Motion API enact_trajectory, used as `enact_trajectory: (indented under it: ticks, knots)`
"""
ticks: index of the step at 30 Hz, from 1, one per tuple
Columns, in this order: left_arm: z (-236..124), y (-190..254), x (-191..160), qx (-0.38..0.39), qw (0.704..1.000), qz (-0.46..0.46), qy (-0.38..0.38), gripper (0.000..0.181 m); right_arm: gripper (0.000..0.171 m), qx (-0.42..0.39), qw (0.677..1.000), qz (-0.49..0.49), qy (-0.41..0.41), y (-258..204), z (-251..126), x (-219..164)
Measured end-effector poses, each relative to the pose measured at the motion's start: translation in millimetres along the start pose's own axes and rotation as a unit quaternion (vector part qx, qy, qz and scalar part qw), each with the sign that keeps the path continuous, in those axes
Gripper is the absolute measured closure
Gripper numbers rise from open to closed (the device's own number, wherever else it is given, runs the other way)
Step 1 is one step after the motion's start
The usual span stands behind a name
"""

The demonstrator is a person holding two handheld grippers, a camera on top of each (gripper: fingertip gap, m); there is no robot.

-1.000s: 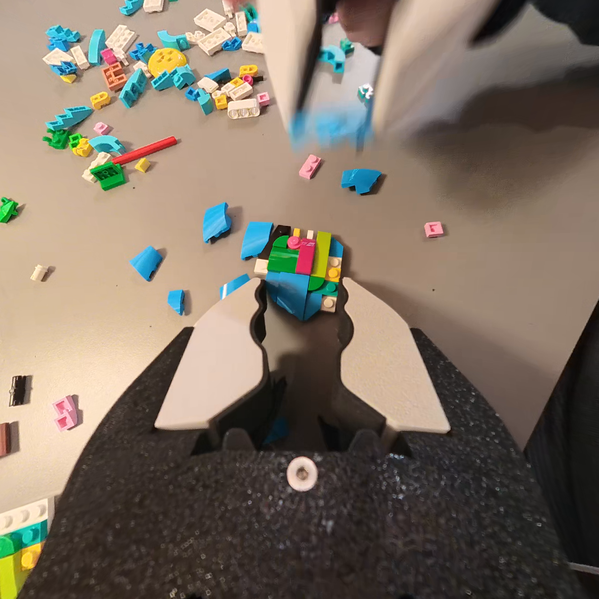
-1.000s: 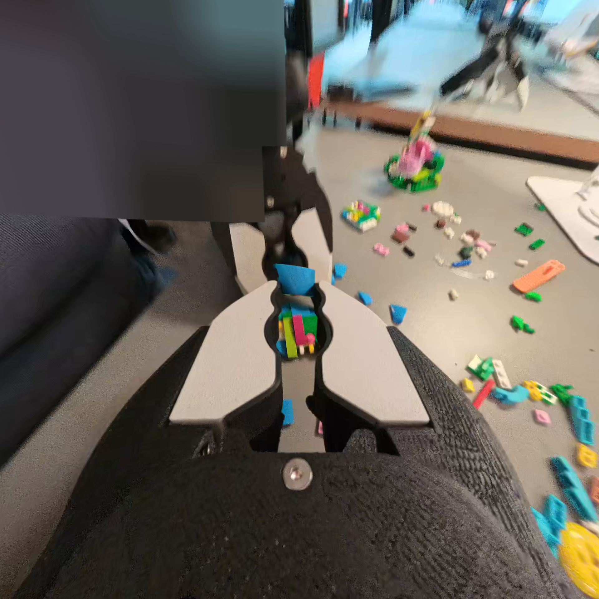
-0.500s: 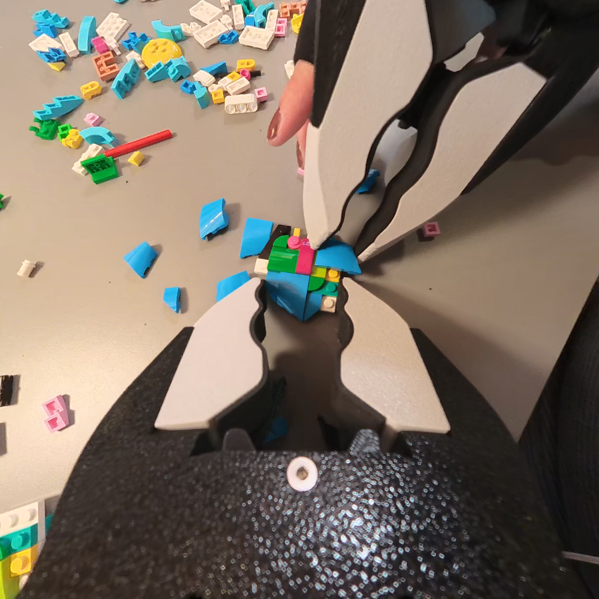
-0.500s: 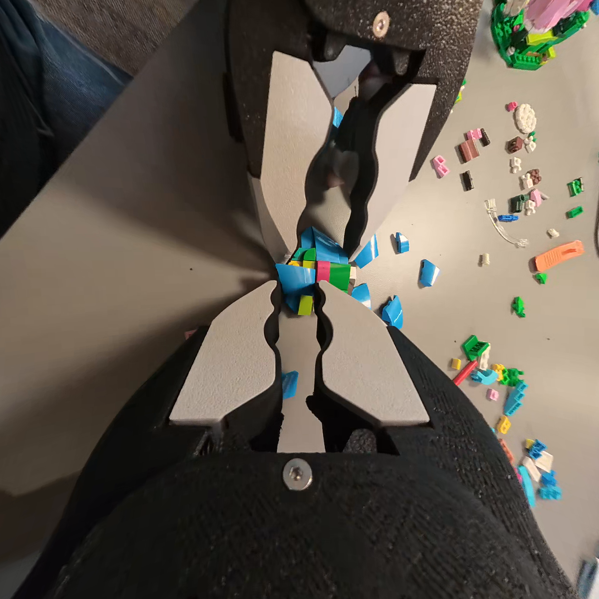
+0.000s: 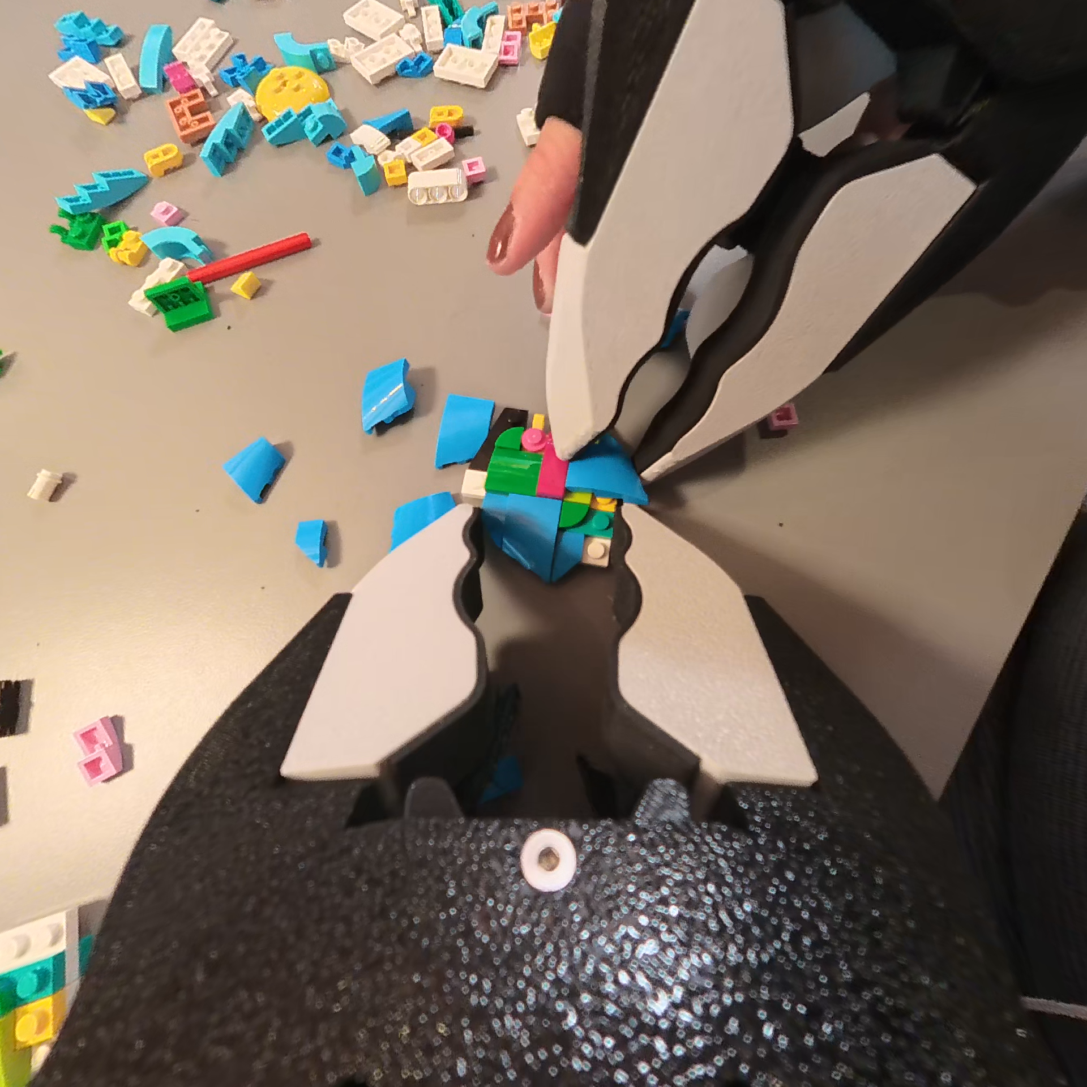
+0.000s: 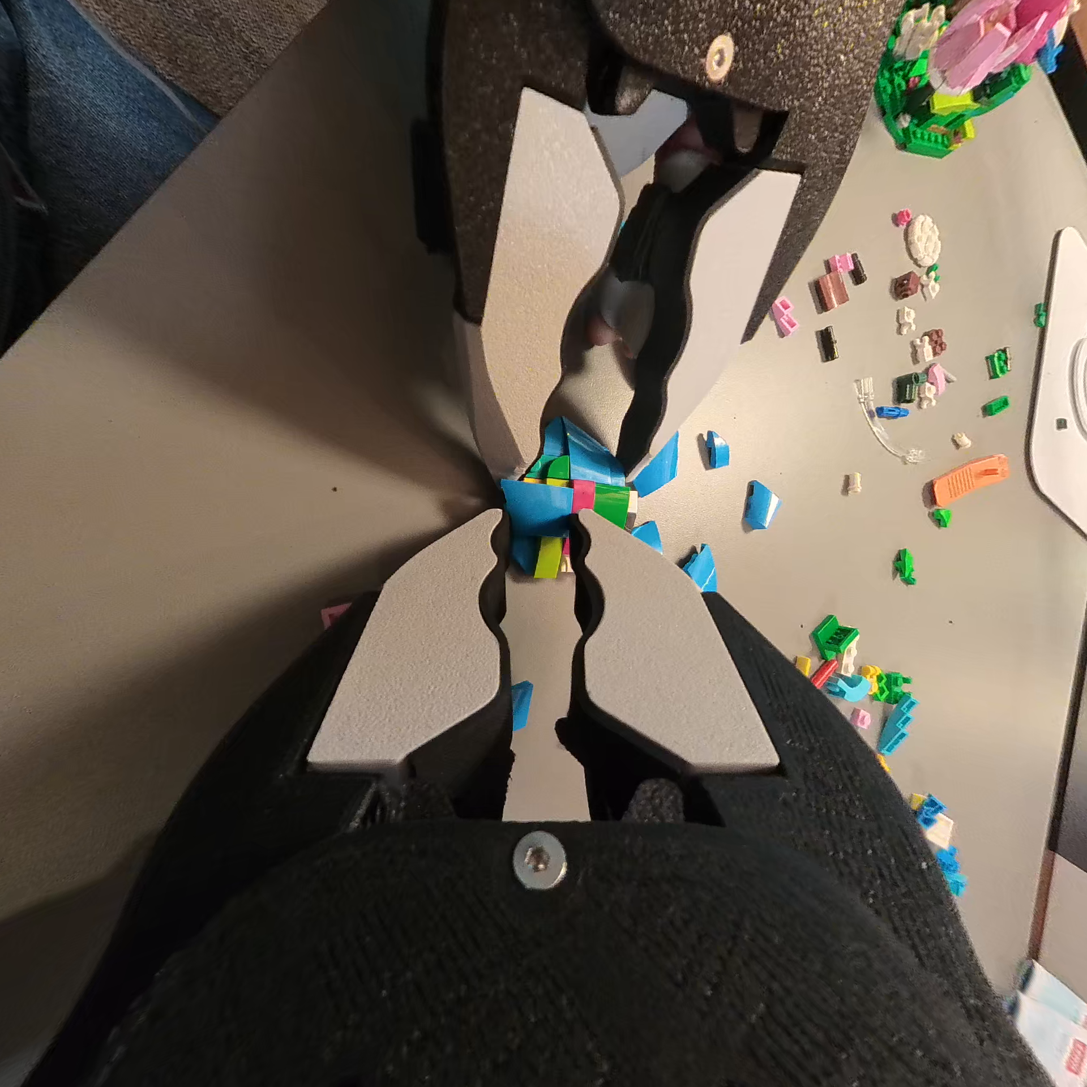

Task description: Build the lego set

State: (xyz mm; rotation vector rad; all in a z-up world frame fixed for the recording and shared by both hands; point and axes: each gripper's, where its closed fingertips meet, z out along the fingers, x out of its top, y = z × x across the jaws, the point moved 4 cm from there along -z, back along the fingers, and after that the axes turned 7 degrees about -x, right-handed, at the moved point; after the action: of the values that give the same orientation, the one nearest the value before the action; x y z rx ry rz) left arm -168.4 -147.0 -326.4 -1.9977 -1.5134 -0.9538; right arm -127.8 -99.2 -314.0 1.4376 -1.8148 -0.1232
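A small lego build of blue, green and pink bricks sits on the grey table. My left gripper is shut on it from the near side, with a fingertip on each flank. My right gripper comes down from the upper right, shut on a blue curved piece that rests on the build's top right. In the right wrist view, my right gripper holds the blue piece against the build, and the left gripper reaches in from above.
Loose blue curved pieces lie left of the build. A pile of mixed bricks and a red rod lie at the far left. A finger shows beside the right gripper. A flower build and an orange brick separator lie to the right. The grippers are tip to tip, or close to it. From the left gripper's tips to the orange brick separator is close to 25 centimetres.
The right gripper came down from above with the blue piece and set it on the build's top right. The left gripper has kept its hold on the build.
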Motion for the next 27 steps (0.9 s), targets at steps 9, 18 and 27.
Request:
enact_trajectory:
  ticks: [9,18,27]
  knots:
    - [0.0,-0.2,0.0,-0.001,1.000,-0.001,0.000,0.140,0.154,-0.006,1.000,-0.012,-0.007,0.0,0.6,1.0]
    - [-0.1,-0.5,-0.1,-0.001,1.000,-0.002,0.000,0.140,0.154,-0.001,0.999,-0.016,-0.031,0.5,1.3,3.1]
    - [0.0,-0.7,0.0,-0.002,1.000,-0.002,0.000,0.140,0.154,0.005,0.999,-0.020,-0.047,1.0,1.8,4.5]
